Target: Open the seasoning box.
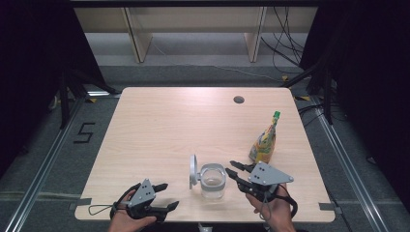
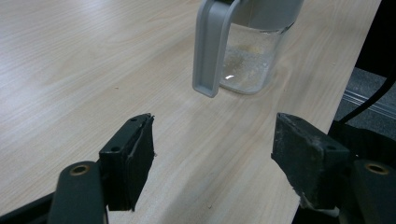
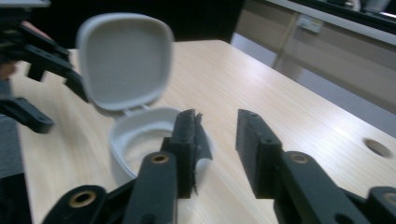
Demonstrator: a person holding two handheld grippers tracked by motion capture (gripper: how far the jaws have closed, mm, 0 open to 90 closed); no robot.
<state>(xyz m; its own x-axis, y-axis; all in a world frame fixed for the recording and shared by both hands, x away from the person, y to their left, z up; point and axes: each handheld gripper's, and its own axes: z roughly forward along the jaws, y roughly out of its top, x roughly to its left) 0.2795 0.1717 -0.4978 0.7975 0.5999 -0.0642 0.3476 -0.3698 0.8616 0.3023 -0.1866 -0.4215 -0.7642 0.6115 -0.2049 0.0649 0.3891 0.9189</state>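
- Clear plastic jar [image 1: 213,181] stands upright at the lower centre of the high view, its long axis vertical and its open mouth facing up.
- Its grey hinged lid [image 1: 193,170] is flipped up on the jar's left side in the high view, standing nearly on edge.
- Right gripper [image 1: 233,170], lower right of centre, points up-left toward the jar's rim; its jaws are partly apart with nothing between them, just beside the jar.
- Left gripper [image 1: 167,195], at the lower left, has jaws wide apart and empty, aimed rightward at the jar.
- A yellow pouch [image 1: 264,143] with a green cap stands upright on the wooden table [image 1: 159,125], right of the jar.
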